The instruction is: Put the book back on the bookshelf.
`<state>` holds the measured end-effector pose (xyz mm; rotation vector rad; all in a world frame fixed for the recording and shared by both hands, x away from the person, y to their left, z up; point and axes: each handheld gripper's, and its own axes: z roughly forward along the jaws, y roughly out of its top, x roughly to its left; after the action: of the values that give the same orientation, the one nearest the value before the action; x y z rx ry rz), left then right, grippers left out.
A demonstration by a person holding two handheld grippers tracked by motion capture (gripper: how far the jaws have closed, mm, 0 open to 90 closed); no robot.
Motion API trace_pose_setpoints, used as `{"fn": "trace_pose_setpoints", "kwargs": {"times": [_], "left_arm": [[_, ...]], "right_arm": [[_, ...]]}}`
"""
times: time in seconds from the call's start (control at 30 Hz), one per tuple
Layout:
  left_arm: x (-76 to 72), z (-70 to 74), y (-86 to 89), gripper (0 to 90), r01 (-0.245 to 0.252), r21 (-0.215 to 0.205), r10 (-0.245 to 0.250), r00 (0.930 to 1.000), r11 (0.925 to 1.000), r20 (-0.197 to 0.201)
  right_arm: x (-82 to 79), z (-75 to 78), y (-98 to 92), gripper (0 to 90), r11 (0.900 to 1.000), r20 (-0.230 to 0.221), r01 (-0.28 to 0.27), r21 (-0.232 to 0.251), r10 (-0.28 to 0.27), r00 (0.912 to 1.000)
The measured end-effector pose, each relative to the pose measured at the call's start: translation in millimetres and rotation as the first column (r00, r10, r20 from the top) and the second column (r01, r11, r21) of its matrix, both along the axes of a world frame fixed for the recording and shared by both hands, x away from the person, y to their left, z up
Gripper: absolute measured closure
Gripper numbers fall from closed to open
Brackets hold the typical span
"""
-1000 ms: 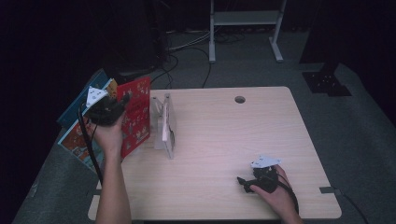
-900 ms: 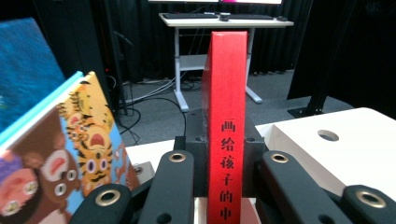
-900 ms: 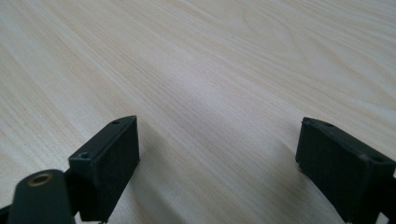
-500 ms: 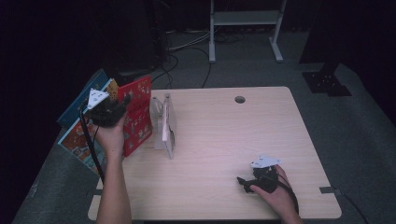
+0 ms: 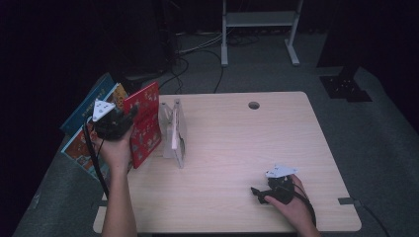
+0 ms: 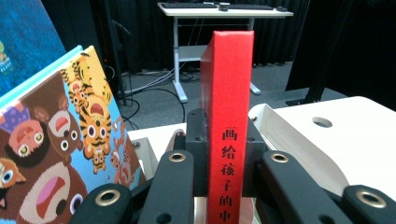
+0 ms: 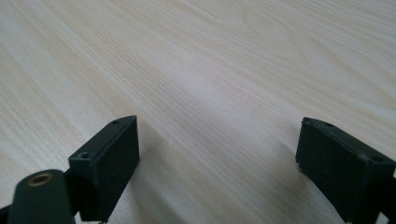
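Note:
A red book (image 5: 146, 123) stands upright off the table's left edge, with my left gripper (image 5: 129, 114) shut on its spine. In the left gripper view the red spine (image 6: 229, 107) with black characters rises between the two black jaws of the left gripper (image 6: 225, 144), which press on both its sides. Just to its right stands a white book rack (image 5: 174, 134), seen as a pale panel (image 6: 292, 140) in the left gripper view. My right gripper (image 5: 258, 192) rests near the table's front right, open, its jaws wide apart over bare wood (image 7: 217, 154).
Picture books lean left of the red one: a tiger-covered book (image 6: 60, 140) and blue ones (image 5: 84, 116). The light wooden table (image 5: 237, 143) has a cable hole (image 5: 254, 105) at the back. A white desk (image 5: 259, 19) stands on the floor beyond.

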<state>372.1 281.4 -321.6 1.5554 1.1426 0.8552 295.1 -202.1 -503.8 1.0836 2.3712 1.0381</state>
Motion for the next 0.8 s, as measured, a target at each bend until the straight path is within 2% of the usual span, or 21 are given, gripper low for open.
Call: {"fn": "trace_pose_setpoints", "kwargs": {"times": [0.2, 0.8], "left_arm": [[-1.2, -12.7, 0.1, 79.6, -0.007, -0.001, 0.007, 0.9995, 1.0000, -0.032], [-6.7, -23.4, -0.1, 79.3, -0.018, 0.010, 0.018, 0.9985, 0.9998, -0.052]], "right_arm": [[0.0, 0.0, 0.0, 12.5, 1.000, 0.000, 0.000, 0.001, 0.000, 1.0000], [0.1, 0.0, 0.0, 12.4, 1.000, 0.000, 0.000, 0.000, 0.000, 1.0000]]}}
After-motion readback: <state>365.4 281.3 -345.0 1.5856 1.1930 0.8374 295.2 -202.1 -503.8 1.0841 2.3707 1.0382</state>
